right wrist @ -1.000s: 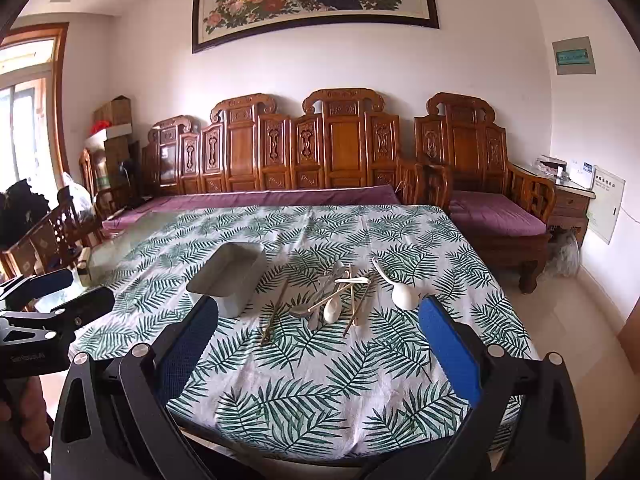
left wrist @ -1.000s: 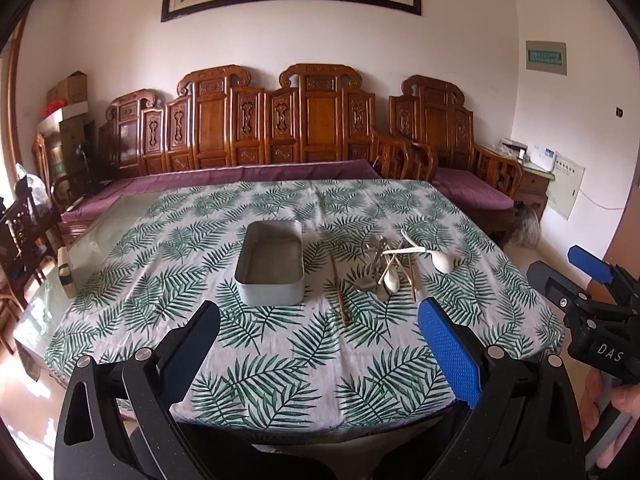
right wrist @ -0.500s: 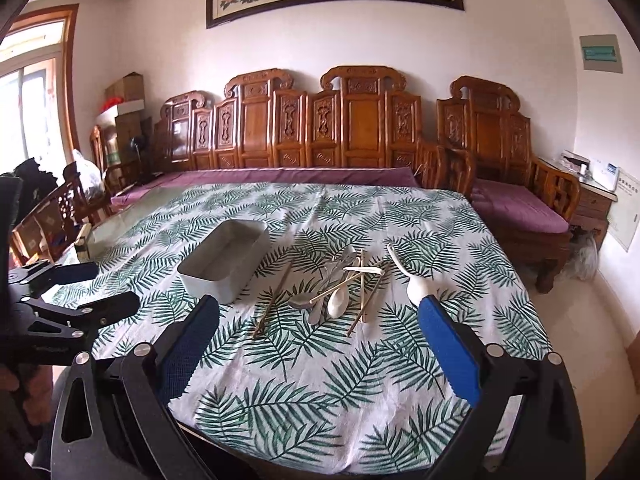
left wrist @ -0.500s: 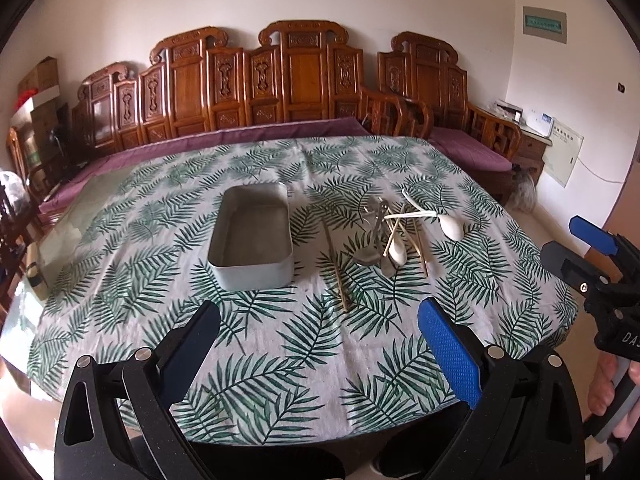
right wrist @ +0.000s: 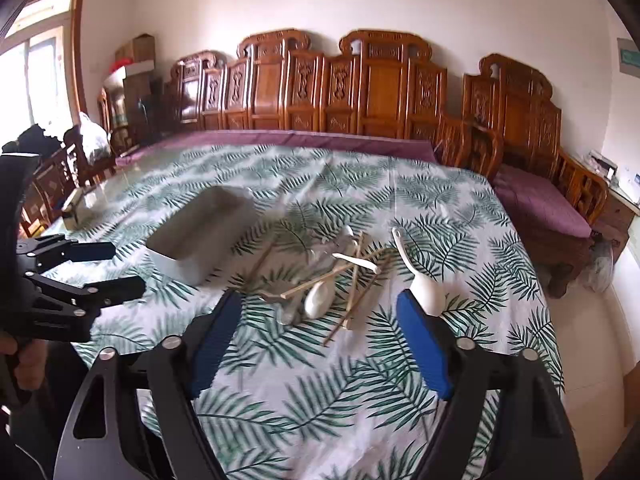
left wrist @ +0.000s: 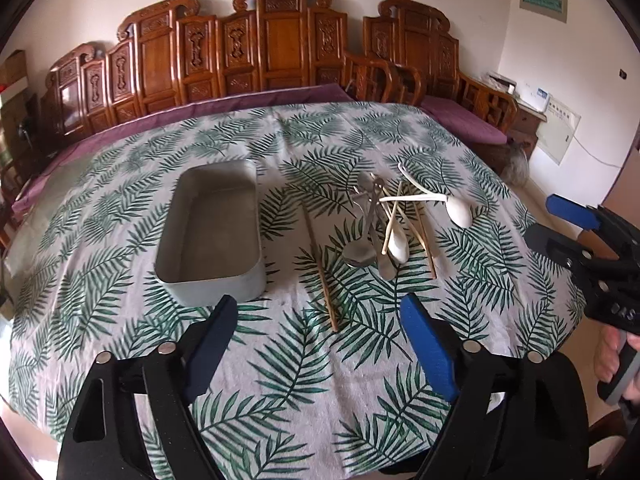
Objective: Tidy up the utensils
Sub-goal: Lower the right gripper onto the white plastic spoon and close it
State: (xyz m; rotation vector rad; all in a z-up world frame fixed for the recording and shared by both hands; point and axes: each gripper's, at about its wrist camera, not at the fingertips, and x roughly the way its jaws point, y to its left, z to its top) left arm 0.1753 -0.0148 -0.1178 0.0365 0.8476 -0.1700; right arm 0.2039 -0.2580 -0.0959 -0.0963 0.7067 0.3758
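Note:
An empty grey metal tray sits on the palm-leaf tablecloth. Right of it lies a heap of utensils: white spoons, metal spoons and wooden chopsticks. One chopstick lies alone between tray and heap. A white ceramic spoon lies at the heap's right. My left gripper is open and empty, above the cloth in front of the tray and the lone chopstick. My right gripper is open and empty, in front of the heap; it also shows in the left wrist view.
The table is covered by the cloth; its near edge is just below my grippers. Carved wooden benches with purple cushions line the far side and the right. A small box sits on the bare glass at the table's left end.
Both grippers have moved forward and tilted down toward the table; the tray and utensils look larger and closer. Nothing on the table has moved.

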